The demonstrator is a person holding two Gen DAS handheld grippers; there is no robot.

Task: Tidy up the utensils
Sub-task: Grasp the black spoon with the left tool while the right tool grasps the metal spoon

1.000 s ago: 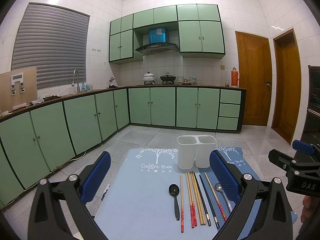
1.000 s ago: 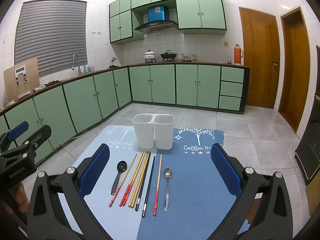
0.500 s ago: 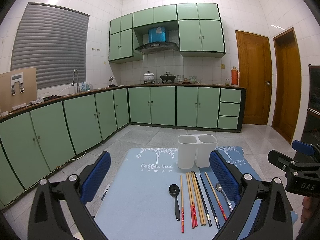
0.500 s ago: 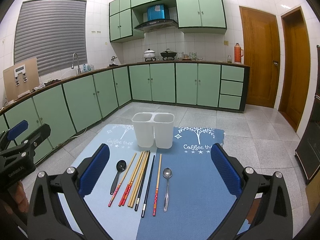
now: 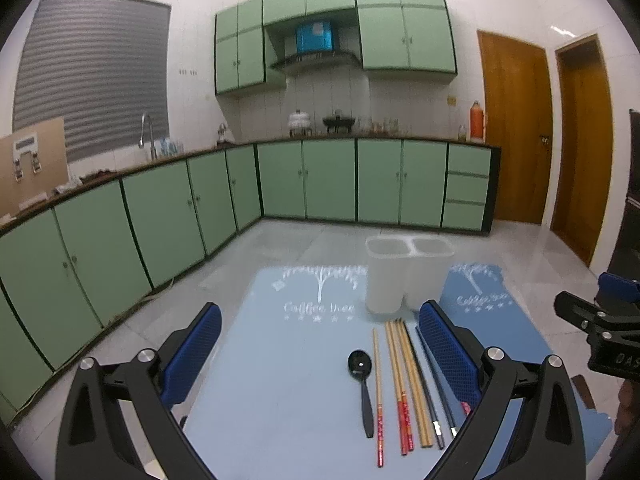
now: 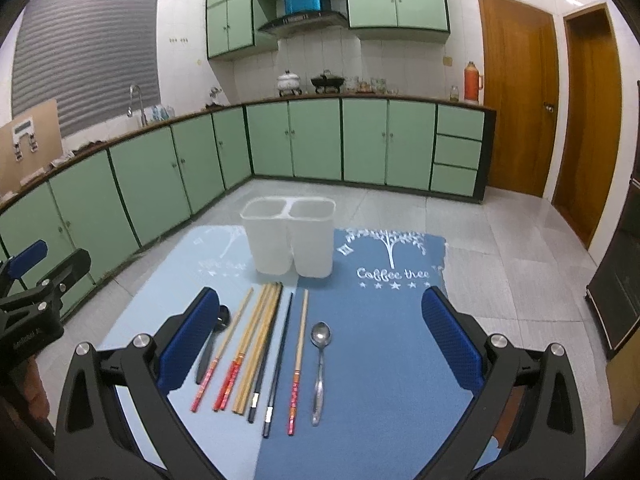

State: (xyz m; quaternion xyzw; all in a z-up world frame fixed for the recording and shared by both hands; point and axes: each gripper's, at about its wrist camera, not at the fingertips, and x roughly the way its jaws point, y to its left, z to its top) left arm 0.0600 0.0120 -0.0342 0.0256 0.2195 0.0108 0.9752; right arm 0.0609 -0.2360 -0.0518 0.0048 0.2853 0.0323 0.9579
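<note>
A white two-compartment holder [image 6: 289,240] stands empty at the far side of a blue mat [image 6: 384,360]; it also shows in the left wrist view [image 5: 404,276]. In front of it lie several chopsticks [image 6: 260,340], a black spoon [image 5: 362,384] on the left and a metal spoon [image 6: 319,364] on the right. My right gripper [image 6: 320,344] is open and empty above the chopsticks and metal spoon. My left gripper [image 5: 320,352] is open and empty, above the mat left of the black spoon. The chopsticks show in the left wrist view [image 5: 404,384].
Green kitchen cabinets [image 6: 312,144] line the back and left walls. Two wooden doors [image 6: 516,96] are at the right. The tiled floor [image 6: 520,264] lies beyond the mat. Each view shows the other gripper at its edge: the left one [image 6: 28,312], the right one [image 5: 600,320].
Both grippers have moved forward and lower toward the utensils. The utensils and holder have not moved.
</note>
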